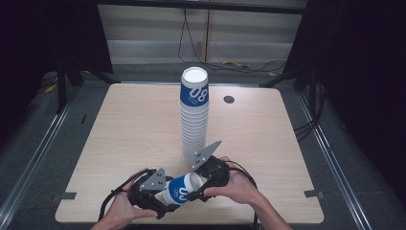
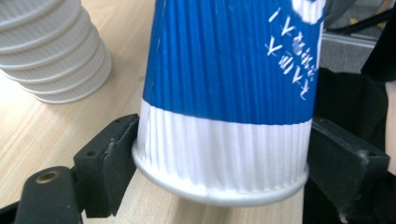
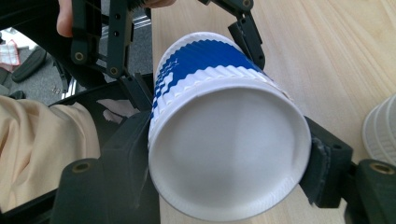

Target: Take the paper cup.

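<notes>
Near the front edge of the table (image 1: 119, 124) we hold one blue-and-white ribbed paper cup (image 1: 182, 188) on its side, clear of the wood, between our two tools. The left gripper (image 1: 165, 196) grasps it at the base: in the left gripper view its black jaws press on both sides of the white band just above the bottom rim of the cup (image 2: 224, 116). The right gripper (image 1: 198, 190) takes the mouth end: in the right gripper view its jaws stand to either side of the rolled rim of the cup (image 3: 224, 135), closed in as far as the cup allows, and the white interior faces the lens. So we have both tools clamped on the same cup, one at each end.

Farther back, along the middle of the table, stands the tall stack of cups (image 1: 194, 120), upright, its topmost cup showing the blue band and an open white mouth. A small dark grommet (image 1: 229, 99) sits toward the far right corner.

We judge the work to be partway: the single cup is held apart from the stack, just beside its foot. Whether it goes onto the stack or aside we cannot tell.
</notes>
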`<state>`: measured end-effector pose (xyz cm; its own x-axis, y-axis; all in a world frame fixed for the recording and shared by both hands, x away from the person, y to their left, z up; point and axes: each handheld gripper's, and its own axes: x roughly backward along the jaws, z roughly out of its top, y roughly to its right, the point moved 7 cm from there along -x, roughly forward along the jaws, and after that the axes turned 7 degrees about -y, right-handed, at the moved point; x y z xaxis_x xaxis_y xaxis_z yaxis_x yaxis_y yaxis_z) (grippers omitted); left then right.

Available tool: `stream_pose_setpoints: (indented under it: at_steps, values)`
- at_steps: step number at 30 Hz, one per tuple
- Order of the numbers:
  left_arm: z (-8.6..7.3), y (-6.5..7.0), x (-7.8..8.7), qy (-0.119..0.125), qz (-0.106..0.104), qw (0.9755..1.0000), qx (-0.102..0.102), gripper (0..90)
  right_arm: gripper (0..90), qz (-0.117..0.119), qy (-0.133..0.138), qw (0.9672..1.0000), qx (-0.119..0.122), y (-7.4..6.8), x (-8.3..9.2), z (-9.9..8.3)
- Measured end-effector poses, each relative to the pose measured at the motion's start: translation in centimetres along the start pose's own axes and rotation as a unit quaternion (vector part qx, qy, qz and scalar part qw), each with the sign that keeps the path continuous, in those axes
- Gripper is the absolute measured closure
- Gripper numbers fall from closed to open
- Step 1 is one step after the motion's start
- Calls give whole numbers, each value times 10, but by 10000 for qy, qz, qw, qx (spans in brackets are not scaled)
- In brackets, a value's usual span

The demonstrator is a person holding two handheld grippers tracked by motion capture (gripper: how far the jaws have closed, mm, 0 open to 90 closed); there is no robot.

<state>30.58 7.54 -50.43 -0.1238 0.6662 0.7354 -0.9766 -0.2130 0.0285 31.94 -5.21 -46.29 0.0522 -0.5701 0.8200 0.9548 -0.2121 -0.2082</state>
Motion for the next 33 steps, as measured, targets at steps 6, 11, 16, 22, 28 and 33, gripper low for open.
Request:
stream_pose_setpoints:
  at_steps: [6, 11, 16, 22, 28, 33]
  values:
    - [3, -1, 6, 350, 55, 9993, 93, 159, 287, -49, -45, 10000, -67, 2, 1, -6]
    - [3, -4, 10, 480, 75, 9987, 180, 158, 286, -92, 2, 9998, -150, 2, 4, -8]
    - [6, -8, 18, 793, 111, 9961, 372, 159, 285, -198, 125, 9995, -220, 4, 3, -14]
    - [8, -10, 25, 1075, 140, 9928, 512, 158, 285, -280, 431, 9981, -328, 6, 3, -22]
    - [12, -12, 33, 1329, 137, 9894, 566, 158, 285, -243, 922, 9944, -456, 6, 10, -23]
    - [14, -11, 37, 1441, 154, 9880, 538, 159, 285, -181, 1175, 9917, -491, 5, 9, -24]
